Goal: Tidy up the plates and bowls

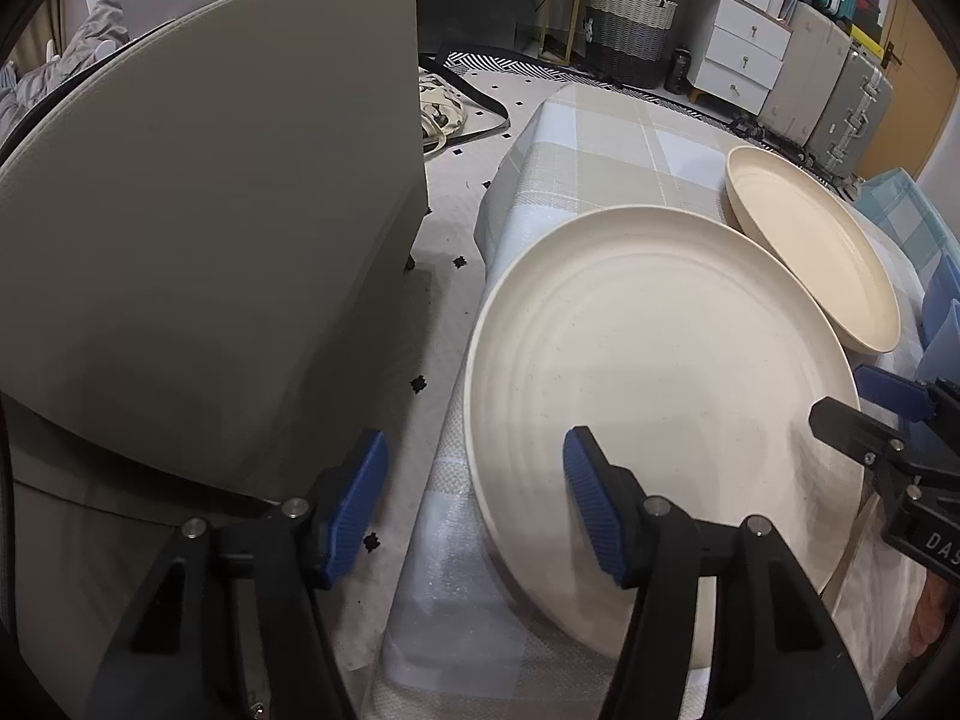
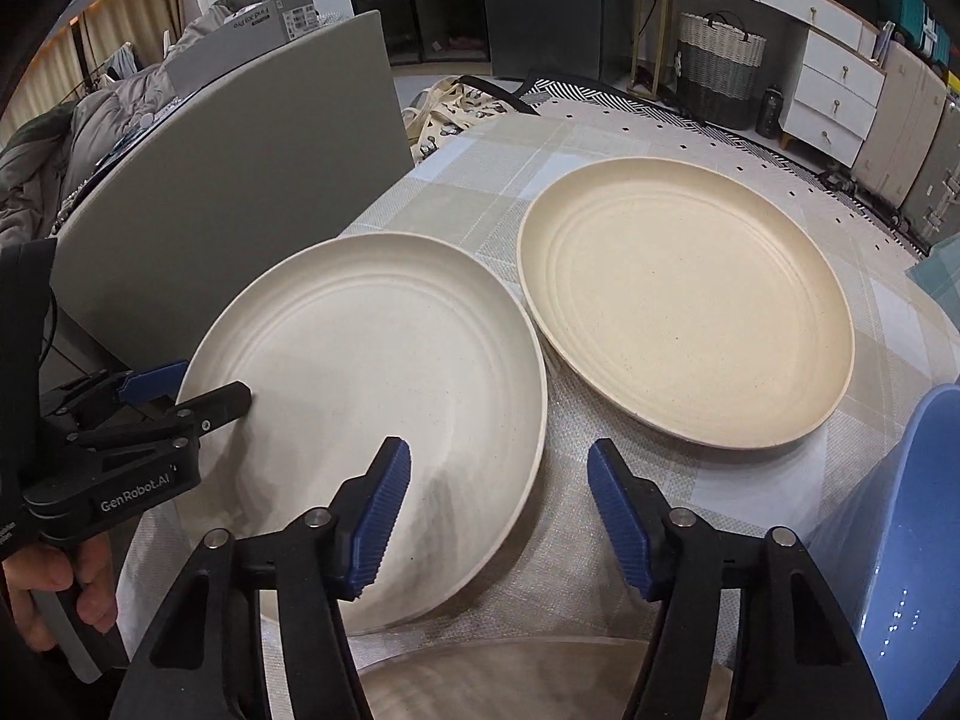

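A white plate [image 1: 660, 372] [image 2: 372, 396] lies flat on the checked tablecloth [image 2: 600, 516], with a cream plate [image 1: 810, 252] [image 2: 684, 300] just behind it to the right. My left gripper [image 1: 474, 507] [image 2: 192, 387] straddles the white plate's left rim, one finger over the plate and one outside it, pads apart from the rim. My right gripper [image 2: 498, 519] [image 1: 864, 402] straddles the right rim the same way, with a wide gap. Both stand open.
A blue vessel [image 2: 912, 540] stands at the table's right edge. A tan dish [image 2: 510, 678] shows at the near edge under the right gripper. A grey chair back [image 1: 210, 210] [image 2: 240, 180] rises left of the table. A hand [image 2: 54, 588] holds the left gripper.
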Action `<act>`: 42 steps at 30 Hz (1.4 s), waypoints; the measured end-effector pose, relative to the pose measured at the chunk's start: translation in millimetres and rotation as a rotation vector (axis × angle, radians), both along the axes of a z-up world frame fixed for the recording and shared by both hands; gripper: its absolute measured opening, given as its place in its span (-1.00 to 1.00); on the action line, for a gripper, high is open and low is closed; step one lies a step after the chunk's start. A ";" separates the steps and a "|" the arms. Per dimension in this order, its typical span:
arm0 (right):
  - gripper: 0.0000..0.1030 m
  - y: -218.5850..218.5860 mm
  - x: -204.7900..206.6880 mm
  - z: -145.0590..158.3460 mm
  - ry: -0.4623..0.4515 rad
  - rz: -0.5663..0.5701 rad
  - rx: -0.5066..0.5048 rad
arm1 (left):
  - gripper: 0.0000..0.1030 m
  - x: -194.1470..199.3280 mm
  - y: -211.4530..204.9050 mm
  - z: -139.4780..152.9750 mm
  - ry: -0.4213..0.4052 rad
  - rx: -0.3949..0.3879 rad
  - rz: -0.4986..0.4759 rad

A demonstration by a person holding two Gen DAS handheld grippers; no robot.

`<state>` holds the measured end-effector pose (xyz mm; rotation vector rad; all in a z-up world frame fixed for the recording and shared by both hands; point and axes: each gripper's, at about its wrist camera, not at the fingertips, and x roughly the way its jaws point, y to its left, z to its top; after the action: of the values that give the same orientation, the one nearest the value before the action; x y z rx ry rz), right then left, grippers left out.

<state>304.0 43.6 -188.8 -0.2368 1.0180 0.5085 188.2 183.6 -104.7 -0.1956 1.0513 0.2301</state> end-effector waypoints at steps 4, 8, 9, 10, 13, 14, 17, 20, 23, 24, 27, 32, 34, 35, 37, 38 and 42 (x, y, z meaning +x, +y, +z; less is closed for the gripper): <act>-0.05 -0.2 0.0 -5.3 0.010 0.004 -0.004 | -0.04 -1.1 1.3 1.2 -0.006 -0.028 -0.003; -0.23 -0.9 -0.8 -8.9 0.011 0.012 -0.012 | -0.28 0.2 -2.2 2.3 -0.012 -0.045 -0.020; -0.25 -2.1 -1.2 -8.8 0.012 0.016 -0.014 | -0.29 0.1 -3.9 2.7 -0.013 -0.041 -0.026; -0.29 -2.2 -1.4 -9.1 0.012 0.017 -0.015 | -0.35 0.3 -4.5 3.1 -0.014 -0.039 -0.029; -0.39 -3.0 -3.8 -9.4 0.010 0.021 -0.024 | -0.44 1.0 -7.0 3.8 -0.014 -0.037 -0.037; -0.44 -3.4 -3.8 -9.2 0.009 0.021 -0.026 | -0.47 1.0 -6.6 3.9 -0.015 -0.040 -0.034; -0.55 -4.8 -6.6 -7.6 0.007 0.024 -0.027 | -0.53 0.0 -3.8 4.6 -0.016 -0.050 -0.024; -0.61 -3.0 -7.3 -7.0 0.004 0.031 -0.031 | -0.53 0.5 -5.8 4.9 -0.015 -0.035 -0.031; -0.62 -0.9 -7.8 -6.9 -0.007 0.029 -0.039 | -0.55 0.7 -5.3 4.8 -0.017 -0.034 -0.032; -0.62 -1.2 -8.0 -6.5 -0.010 0.029 -0.040 | -0.56 0.5 -5.3 5.0 -0.016 -0.031 -0.032; -0.62 0.5 -7.7 -6.1 -0.016 0.028 -0.046 | -0.60 1.2 -6.3 4.9 -0.017 -0.020 -0.035; -0.62 1.2 -11.2 -4.3 -0.031 0.024 -0.057 | -0.64 0.8 -5.8 5.4 -0.017 -0.018 -0.034; -0.62 1.0 -11.7 -2.9 -0.037 0.026 -0.059 | -0.64 0.6 -5.2 5.9 -0.020 -0.018 -0.033; -0.62 0.9 -12.1 -2.2 -0.039 0.026 -0.060 | -0.64 0.4 -4.9 6.2 -0.021 -0.017 -0.033; -0.62 1.2 -13.8 -0.3 -0.047 0.029 -0.061 | -0.64 0.2 -3.9 7.4 -0.025 -0.016 -0.032; -0.62 1.6 -14.6 0.6 -0.050 0.029 -0.063 | -0.64 -0.2 -3.6 8.4 -0.027 -0.014 -0.031; -0.62 1.0 -19.7 4.8 -0.057 0.029 -0.057 | -0.64 -2.5 -2.7 13.4 -0.039 -0.008 -0.023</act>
<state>284.4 44.6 -183.9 -0.3162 0.9754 0.4969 185.8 180.9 -91.3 -0.1942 1.0151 0.2003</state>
